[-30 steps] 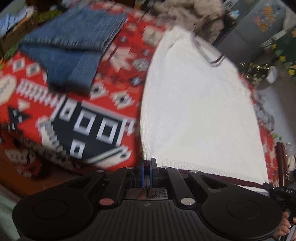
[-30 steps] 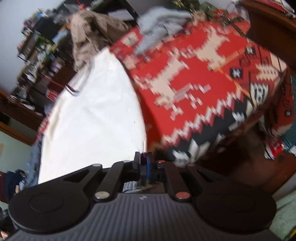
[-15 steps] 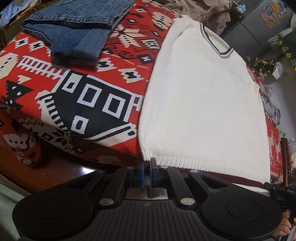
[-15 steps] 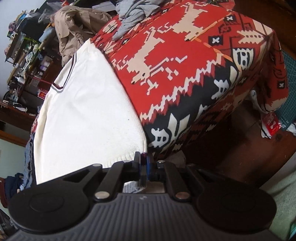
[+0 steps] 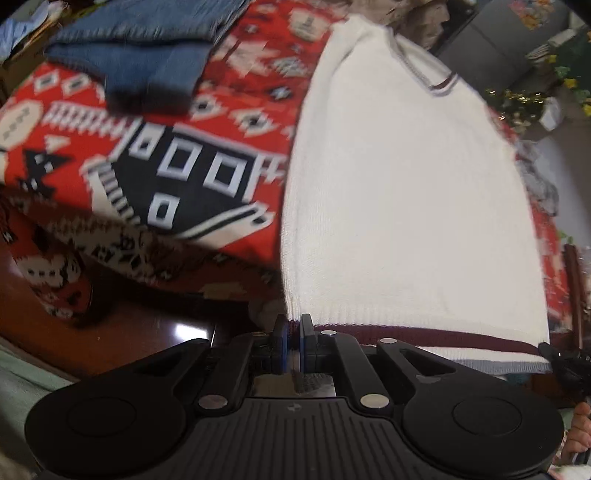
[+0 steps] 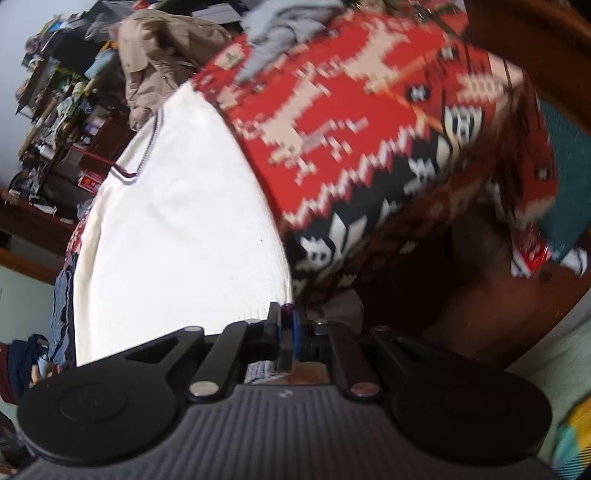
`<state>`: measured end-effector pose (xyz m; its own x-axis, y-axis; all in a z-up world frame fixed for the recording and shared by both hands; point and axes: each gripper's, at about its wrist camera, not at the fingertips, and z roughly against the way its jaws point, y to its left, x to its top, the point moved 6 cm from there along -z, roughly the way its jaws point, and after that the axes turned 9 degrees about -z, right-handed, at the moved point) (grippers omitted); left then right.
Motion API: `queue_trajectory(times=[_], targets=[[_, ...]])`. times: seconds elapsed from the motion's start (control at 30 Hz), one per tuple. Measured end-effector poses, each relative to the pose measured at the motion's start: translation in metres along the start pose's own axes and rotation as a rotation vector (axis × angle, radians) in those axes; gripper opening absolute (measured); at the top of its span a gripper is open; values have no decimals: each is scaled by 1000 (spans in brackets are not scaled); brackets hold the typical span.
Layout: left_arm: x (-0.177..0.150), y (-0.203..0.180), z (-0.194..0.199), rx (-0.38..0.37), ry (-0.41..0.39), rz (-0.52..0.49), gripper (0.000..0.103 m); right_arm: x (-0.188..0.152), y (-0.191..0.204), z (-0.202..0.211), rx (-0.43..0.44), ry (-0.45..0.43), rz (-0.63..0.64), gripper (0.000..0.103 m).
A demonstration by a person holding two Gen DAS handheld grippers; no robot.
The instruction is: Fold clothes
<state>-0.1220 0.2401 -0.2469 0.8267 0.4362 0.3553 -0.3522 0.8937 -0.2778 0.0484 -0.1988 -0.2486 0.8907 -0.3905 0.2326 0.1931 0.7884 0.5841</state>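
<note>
A white knit sweater with a maroon hem stripe and striped collar lies stretched over the red patterned blanket. My left gripper is shut on the hem's left corner, off the near edge of the surface. In the right wrist view the same white sweater runs away from me, and my right gripper is shut on its right hem corner. The hem hangs taut between both grippers. The other gripper's tip shows at the far right of the left view.
Folded blue jeans lie at the back left of the blanket. A tan garment and a grey one sit at the far end. Dark wood floor lies below the blanket's draped edge. Cluttered shelves stand at the left.
Both grippers, still shut on the hem corners, have pulled back and up slightly; more of the maroon hem stripe shows now and the views are motion-blurred.
</note>
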Motion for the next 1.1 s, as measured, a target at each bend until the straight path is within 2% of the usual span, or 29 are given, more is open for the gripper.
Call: queue_trajectory(times=[0.07,0.13,0.2,0.3,0.37,0.47,0.63,0.77,0.8,0.93,1.0,1.1], targets=[[0,1,-4,20,-7,-11,10,-2,-5,-13,-12,15,-7,6],[-1,2,-3,59,-20,-37,22,-2,-5,-23,-19,9,-9,9],[-1,3,3,93,-42,-54,39,1,-3,-20,-18,-16,5,14],[0,10,16,112,-87,-48,47,6,0,-8,-37,-59,62,23],[2,15,23,121,-111,-26,48,8,1,3,-58,-78,100,24],[9,17,35,129,-157,-13,51,10,5,17,-77,-102,164,33],[22,8,43,187,-182,-70,59,9,19,36,-109,-136,284,43],[29,2,41,187,-212,-92,75,10,29,31,-114,-116,320,46],[31,1,41,179,-226,-95,78,11,31,29,-124,-117,326,52],[46,-1,42,165,-277,-135,80,13,43,31,-141,-197,396,89],[55,-1,41,165,-298,-156,82,15,49,34,-145,-233,427,100],[68,-1,41,166,-330,-188,82,21,54,38,-147,-276,403,102]])
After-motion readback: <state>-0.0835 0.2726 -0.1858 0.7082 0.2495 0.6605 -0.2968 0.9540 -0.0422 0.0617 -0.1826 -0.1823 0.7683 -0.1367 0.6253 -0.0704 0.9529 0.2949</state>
